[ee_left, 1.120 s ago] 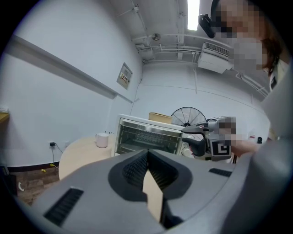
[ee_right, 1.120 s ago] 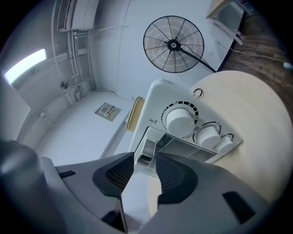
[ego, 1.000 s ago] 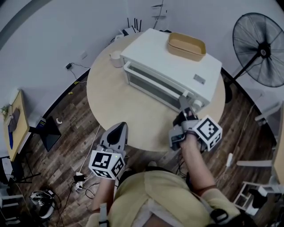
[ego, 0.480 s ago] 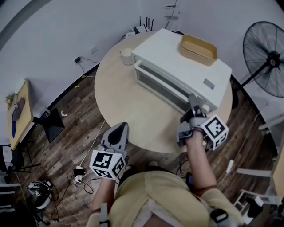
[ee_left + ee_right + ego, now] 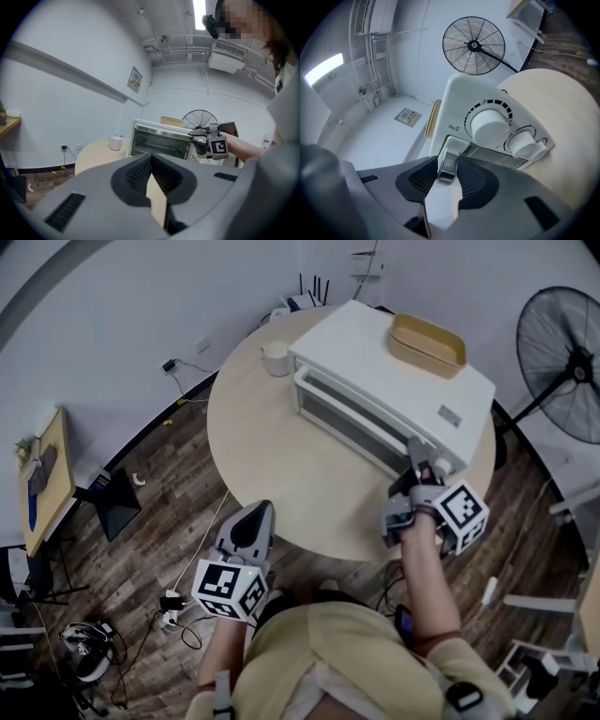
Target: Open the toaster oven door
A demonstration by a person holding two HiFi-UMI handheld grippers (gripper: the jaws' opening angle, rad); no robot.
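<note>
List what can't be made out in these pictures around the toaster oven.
- Head view: the right tool covers whatever it grips.
- Right gripper view: that tool's body hides most of the door handle; the print round the dials is too small to read.
- Left gripper view: the toaster oven is too small to tell whether anything lies on its rack.
- Head view: the white cup is too small to show its contents.

Left tool [image 5: 253, 514] hangs low, jaws together; right tool [image 5: 418, 471], arm outstretched, clamps the door handle [image 5: 449, 163].
</note>
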